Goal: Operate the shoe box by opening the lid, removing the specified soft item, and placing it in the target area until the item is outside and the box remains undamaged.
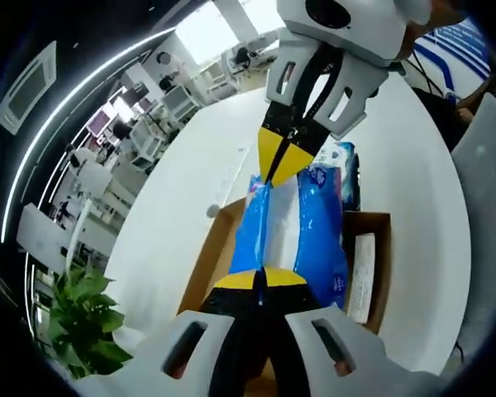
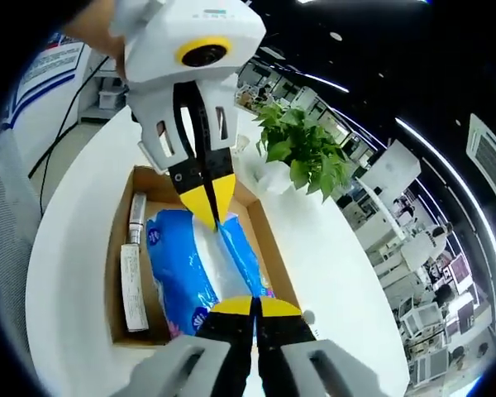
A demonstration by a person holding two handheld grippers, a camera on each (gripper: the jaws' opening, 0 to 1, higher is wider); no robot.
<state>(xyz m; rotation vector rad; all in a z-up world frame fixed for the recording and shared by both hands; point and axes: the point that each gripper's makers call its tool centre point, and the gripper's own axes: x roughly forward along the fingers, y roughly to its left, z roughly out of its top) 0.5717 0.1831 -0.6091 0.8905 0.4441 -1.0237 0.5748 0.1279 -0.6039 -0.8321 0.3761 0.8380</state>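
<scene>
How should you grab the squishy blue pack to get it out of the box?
Grip the blue pack by its ends, from above, since the box is open on top and walls hem its sides. That looks like what's happening: the left hand-held gripper pinches one end and the right hand-held gripper the other, both shut on the thin plastic edge. The soft wrapper folds flat, so it pinches easily.

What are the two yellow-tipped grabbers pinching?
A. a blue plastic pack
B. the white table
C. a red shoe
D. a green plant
A: the left gripper and right gripper are each shut on an end of the blue plastic pack, which is stretched between them over the open cardboard box; the green plant stands apart beyond the box.
</scene>
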